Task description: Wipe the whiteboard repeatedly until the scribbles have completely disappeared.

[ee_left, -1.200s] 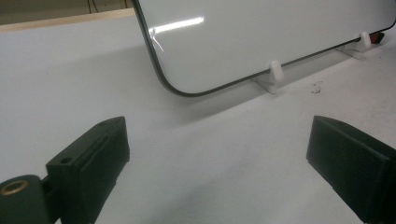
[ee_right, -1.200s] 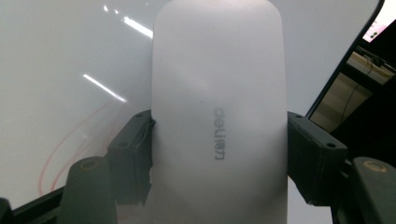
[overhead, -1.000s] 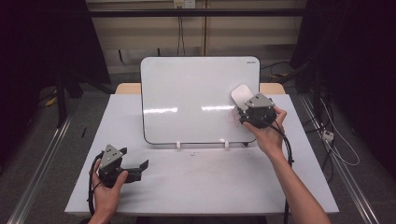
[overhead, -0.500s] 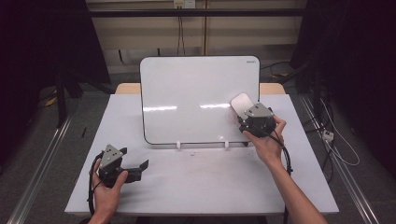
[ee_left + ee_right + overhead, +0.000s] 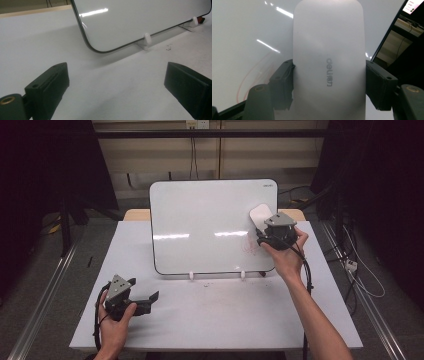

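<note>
In my right gripper (image 5: 329, 82) I hold the white eraser (image 5: 329, 57), clamped by its two long edges, its flat back toward my camera and its working face against the whiteboard (image 5: 249, 30). In the high view the right gripper (image 5: 267, 232) sits at the board's right edge, with the eraser (image 5: 260, 214) sticking up just beyond my jaws. Just down and to the left of the gripper a faint smear of red marks (image 5: 249, 246) remains on the whiteboard (image 5: 200, 220); the right gripper view shows the same thin red marks (image 5: 254, 75) curving beside my left jaw. So I judge the wiping under way but unfinished: that red patch is still to be rubbed off, while the rest of the board ahead of me looks clean.

My left gripper (image 5: 145, 301) rests low on the counter (image 5: 210, 315), jaws spread wide with nothing between them, well short of the board's lower left corner (image 5: 92, 47) and its white clip feet (image 5: 147, 38).
</note>
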`<action>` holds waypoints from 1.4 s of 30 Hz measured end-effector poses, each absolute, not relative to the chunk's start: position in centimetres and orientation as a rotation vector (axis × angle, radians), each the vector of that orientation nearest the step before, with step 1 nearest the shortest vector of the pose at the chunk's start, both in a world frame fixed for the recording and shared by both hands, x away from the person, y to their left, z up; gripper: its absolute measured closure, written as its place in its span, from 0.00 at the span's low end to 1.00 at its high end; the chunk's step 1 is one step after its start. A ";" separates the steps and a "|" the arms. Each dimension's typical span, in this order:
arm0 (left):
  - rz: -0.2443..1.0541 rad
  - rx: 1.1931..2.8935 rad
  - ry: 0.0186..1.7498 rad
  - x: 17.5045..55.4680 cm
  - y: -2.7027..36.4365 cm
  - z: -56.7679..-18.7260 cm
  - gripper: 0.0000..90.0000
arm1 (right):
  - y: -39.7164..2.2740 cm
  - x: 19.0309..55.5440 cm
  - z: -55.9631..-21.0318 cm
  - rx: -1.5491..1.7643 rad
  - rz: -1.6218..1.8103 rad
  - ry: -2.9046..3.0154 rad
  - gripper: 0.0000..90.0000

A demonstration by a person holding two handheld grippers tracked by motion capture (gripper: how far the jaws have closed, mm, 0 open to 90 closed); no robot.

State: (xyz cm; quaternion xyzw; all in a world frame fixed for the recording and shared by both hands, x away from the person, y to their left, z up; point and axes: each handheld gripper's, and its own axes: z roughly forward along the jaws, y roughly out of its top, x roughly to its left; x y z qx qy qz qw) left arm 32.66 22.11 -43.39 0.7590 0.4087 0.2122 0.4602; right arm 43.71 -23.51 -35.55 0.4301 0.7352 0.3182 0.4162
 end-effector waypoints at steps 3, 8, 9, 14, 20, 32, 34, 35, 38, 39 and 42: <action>0.520 1.869 1.004 32.7 22.1 -43.4 0.06 | -23.5 44.2 -35.0 1.085 0.800 1.840 0.35; 0.522 1.869 1.006 32.7 22.1 -43.4 0.07 | -23.4 44.1 -35.2 1.084 0.790 1.828 0.35; 0.523 1.869 1.008 32.7 22.1 -43.4 0.07 | -23.4 44.0 -35.4 1.081 0.794 1.826 0.35; 0.521 1.875 1.003 32.7 21.8 -43.4 0.06 | -22.7 43.3 -36.2 1.013 0.785 1.864 0.35; 0.521 1.880 1.001 32.8 21.7 -43.5 0.07 | -21.3 42.8 -37.0 0.960 0.784 1.890 0.35; 0.520 1.877 1.002 32.8 21.8 -43.5 0.07 | -19.9 41.9 -38.1 0.917 0.792 1.921 0.35; 0.522 1.883 0.999 32.8 21.9 -43.4 0.07 | -20.1 42.2 -38.0 0.916 0.795 1.928 0.35; 0.520 1.878 1.001 32.8 21.9 -43.5 0.07 | -20.2 42.3 -37.9 0.927 0.806 1.924 0.35; 0.518 1.873 1.007 32.7 22.0 -43.5 0.07 | -20.7 42.8 -37.1 0.942 0.819 1.908 0.35; 0.521 1.874 1.004 32.7 22.0 -43.4 0.06 | -20.8 43.1 -36.8 0.950 0.822 1.905 0.35; 0.523 1.869 1.005 32.7 22.1 -43.4 0.07 | -21.3 43.9 -35.9 0.967 0.822 1.894 0.35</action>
